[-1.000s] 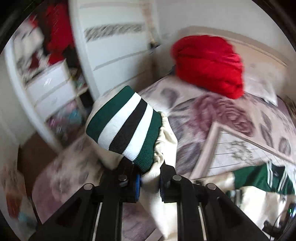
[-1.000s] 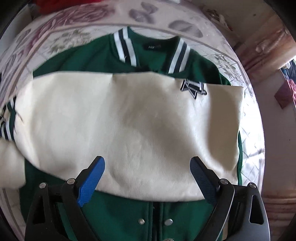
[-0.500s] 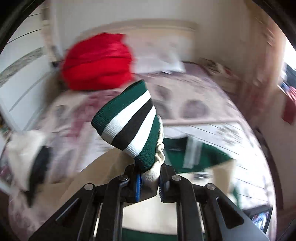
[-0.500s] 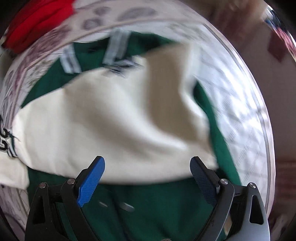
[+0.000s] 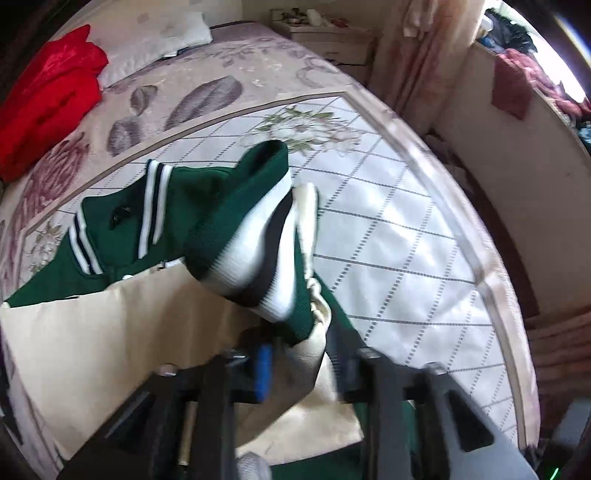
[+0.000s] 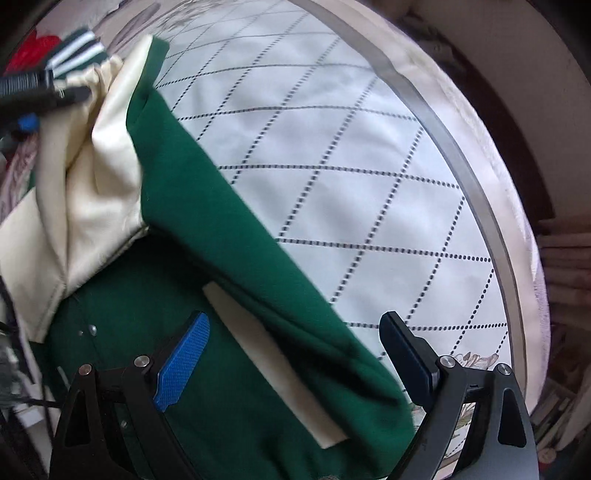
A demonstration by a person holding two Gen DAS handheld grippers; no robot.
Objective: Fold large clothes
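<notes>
A green varsity jacket [image 5: 177, 206] with cream sleeves lies on the bed; one cream sleeve [image 5: 92, 332] is folded across its chest. My left gripper [image 5: 303, 369] points steeply down over the jacket's right side. Its jaws are opening, and the other sleeve's end, with its green, white and black striped cuff [image 5: 255, 254], still stands between them. The pads no longer pinch it. In the right wrist view my right gripper [image 6: 295, 362] hangs open, straight down over the jacket's green side edge [image 6: 221, 240], holding nothing. The left gripper [image 6: 37, 96] and the cuff [image 6: 74, 48] show at the top left there.
A white quilted bedspread [image 5: 388, 240] stretches to the right of the jacket up to the bed's edge [image 5: 480, 258]. A red blanket [image 5: 48, 92] and a pillow [image 5: 155, 40] lie at the head of the bed. A nightstand [image 5: 325, 33] and curtains [image 5: 424, 55] stand beyond.
My left gripper swung across the bed and down with the striped cuff, and its jaws have come apart. My right gripper moved from over the folded sleeve to the jacket's right edge.
</notes>
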